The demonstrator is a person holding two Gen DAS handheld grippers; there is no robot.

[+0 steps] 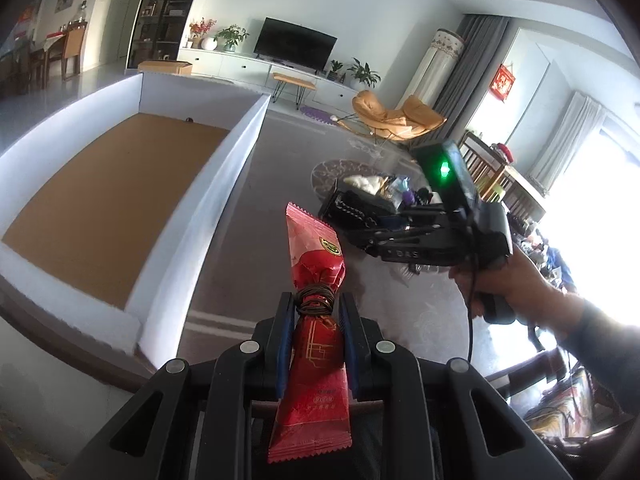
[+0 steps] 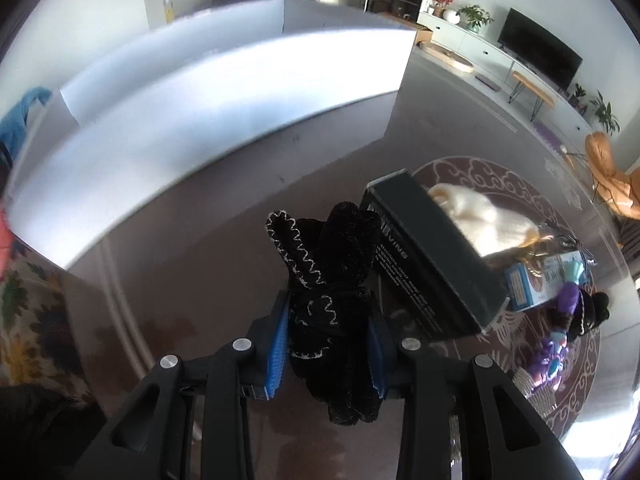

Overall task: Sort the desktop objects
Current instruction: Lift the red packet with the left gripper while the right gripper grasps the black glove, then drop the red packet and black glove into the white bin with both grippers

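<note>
My left gripper [image 1: 316, 312] is shut on a red snack packet [image 1: 316, 280] with a dark wire ring around its middle, held over the glass table to the right of the white box [image 1: 224, 184]. The box's brown floor [image 1: 116, 200] shows bare. My right gripper [image 2: 328, 320] is shut on a black velvet pouch [image 2: 324, 264] with white zigzag stitching, its blue pads [image 2: 278, 344] pressing both sides. In the left wrist view a hand holds the right gripper [image 1: 360, 216] low over the pile of objects. Beside the pouch lies a dark green carton [image 2: 432, 252].
On the glass table lie a white knitted item [image 2: 476, 216], a light blue packet [image 2: 540, 280], a purple toy [image 2: 560, 336] and another black pouch [image 2: 592, 312]. The white box wall [image 2: 220, 112] stands behind the right gripper. Chairs and a patterned cushion [image 2: 28, 320] flank the table.
</note>
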